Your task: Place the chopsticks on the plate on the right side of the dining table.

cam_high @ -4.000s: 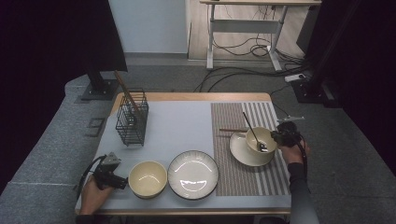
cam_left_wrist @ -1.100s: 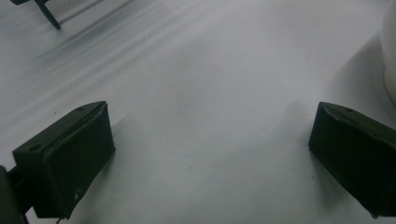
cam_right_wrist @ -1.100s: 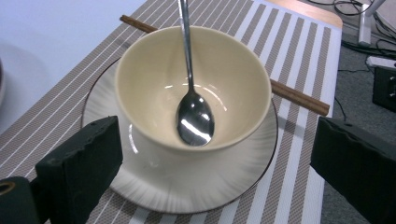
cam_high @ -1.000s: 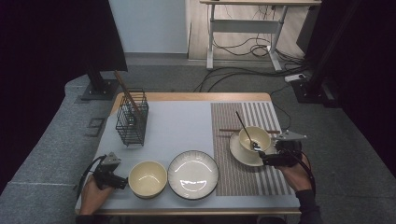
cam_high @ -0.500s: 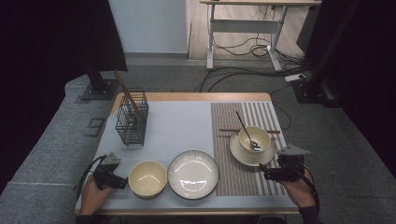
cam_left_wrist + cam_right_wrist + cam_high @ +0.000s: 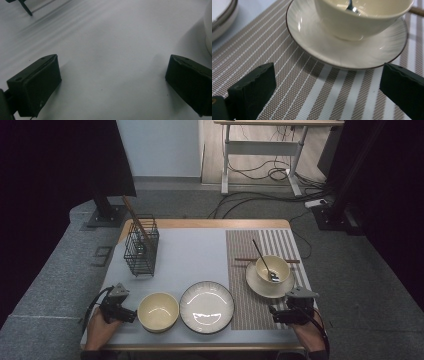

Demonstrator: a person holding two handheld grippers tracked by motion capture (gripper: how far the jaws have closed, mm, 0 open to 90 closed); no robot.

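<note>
The right gripper (image 6: 281,314) sits low on the striped mat (image 6: 247,310), near the front edge of the table. Its two black jaws are wide apart and hold nothing. Just ahead of it is a saucer (image 6: 352,53) with a cream bowl (image 6: 362,15) on top, and a spoon (image 6: 265,261) leans inside that bowl (the handle sticks up and back). The gripper is close to the saucer but does not touch it.

The left gripper (image 6: 127,315) rests at the other front corner, jaws spread wide too, with bare grey table (image 6: 107,50) between them. An empty cream bowl (image 6: 158,311) is right beside it. A big plate (image 6: 206,306) lies between the two bowls.
</note>
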